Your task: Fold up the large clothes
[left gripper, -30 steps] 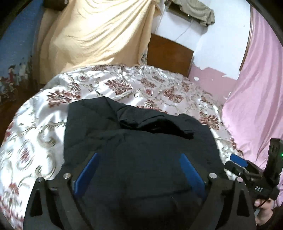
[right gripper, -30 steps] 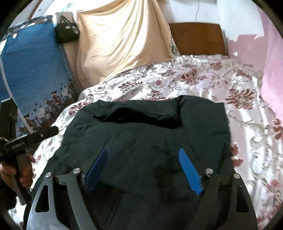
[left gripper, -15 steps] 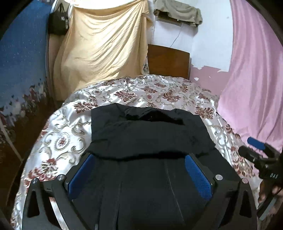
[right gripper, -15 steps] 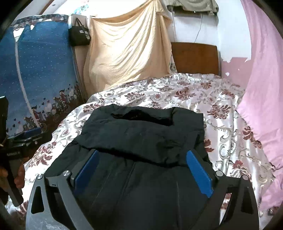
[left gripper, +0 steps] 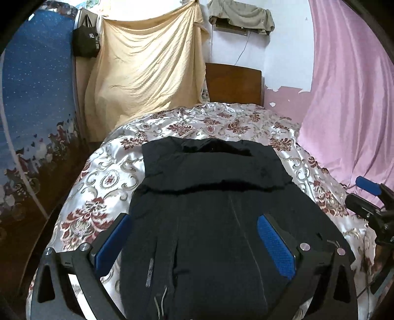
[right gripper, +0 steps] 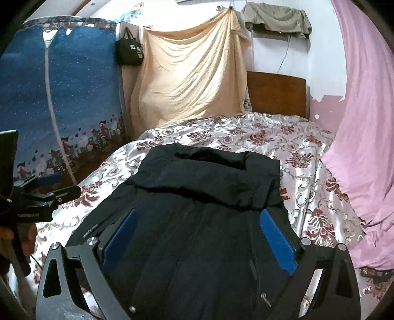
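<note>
At the far left a blue starry cloth (left gripper: 37, 103) is hung, with a black bag (left gripper: 86, 41) beside its upper edge. Next to it a yellow sheet (left gripper: 147, 73) is draped down the wall, and a wooden headboard (left gripper: 234, 83) is seen to the right of that sheet. An olive cloth (left gripper: 241, 17) is slung high on the white wall above the headboard.

The bed (left gripper: 103, 177) is covered by a floral satin spread, and the black jacket (left gripper: 209, 221) is laid on it along its middle, the collar end turned towards the headboard. A top portion is seen folded down over the body, forming a crosswise edge.

The left tongs (left gripper: 194, 243) are held released above the near part of the jacket, the blue pads spread wide with no cloth pressed between them. The right tongs (right gripper: 199, 236) are likewise released over the jacket, nothing being gripped. In the right wrist view a hand (right gripper: 14, 236) is seen on the left handle.

At the far right a pink curtain (left gripper: 349, 98) is hung beside the bed.
</note>
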Available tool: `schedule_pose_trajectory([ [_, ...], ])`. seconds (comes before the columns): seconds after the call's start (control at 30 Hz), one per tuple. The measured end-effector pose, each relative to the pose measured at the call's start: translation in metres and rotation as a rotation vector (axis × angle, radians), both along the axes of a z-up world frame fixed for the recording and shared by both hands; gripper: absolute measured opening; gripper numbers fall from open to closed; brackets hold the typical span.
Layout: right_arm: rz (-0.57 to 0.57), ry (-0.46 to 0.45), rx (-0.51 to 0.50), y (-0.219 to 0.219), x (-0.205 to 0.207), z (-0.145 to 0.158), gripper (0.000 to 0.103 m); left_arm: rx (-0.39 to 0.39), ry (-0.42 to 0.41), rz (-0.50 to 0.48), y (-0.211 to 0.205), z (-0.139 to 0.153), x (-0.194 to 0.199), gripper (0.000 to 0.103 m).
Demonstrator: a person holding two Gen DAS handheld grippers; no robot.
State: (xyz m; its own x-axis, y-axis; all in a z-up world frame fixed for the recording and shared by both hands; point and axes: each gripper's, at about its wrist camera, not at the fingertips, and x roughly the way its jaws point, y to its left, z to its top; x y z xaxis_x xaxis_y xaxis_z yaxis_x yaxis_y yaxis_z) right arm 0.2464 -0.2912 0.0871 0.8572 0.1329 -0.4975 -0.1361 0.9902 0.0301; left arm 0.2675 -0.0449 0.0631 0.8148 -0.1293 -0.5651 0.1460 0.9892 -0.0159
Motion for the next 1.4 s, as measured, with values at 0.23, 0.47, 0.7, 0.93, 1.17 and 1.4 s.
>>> schedule_pose_trajectory([
  [0.23,0.0,0.023,-0.053,0.007,-0.044,-0.011,0.101,0.04,0.019,-0.025,0.011,-0.015,-0.037,0.103],
  [0.47,0.009,0.119,-0.12,-0.006,-0.072,-0.042,0.101,0.13,0.069,-0.082,0.022,-0.047,-0.058,0.103],
  [0.7,0.003,0.245,-0.177,-0.026,-0.08,-0.075,0.101,0.255,0.145,-0.12,0.028,-0.09,-0.072,0.103],
  [0.93,0.001,0.301,-0.156,-0.032,-0.084,-0.099,0.101,0.275,0.221,-0.153,0.033,-0.112,-0.08,0.103],
  [1.17,0.001,0.293,-0.132,-0.034,-0.095,-0.114,0.101,0.332,0.276,-0.146,0.032,-0.13,-0.082,0.103],
  [1.4,0.014,0.332,-0.207,-0.019,-0.095,-0.129,0.101,0.338,0.281,-0.121,0.036,-0.133,-0.088,0.103],
])
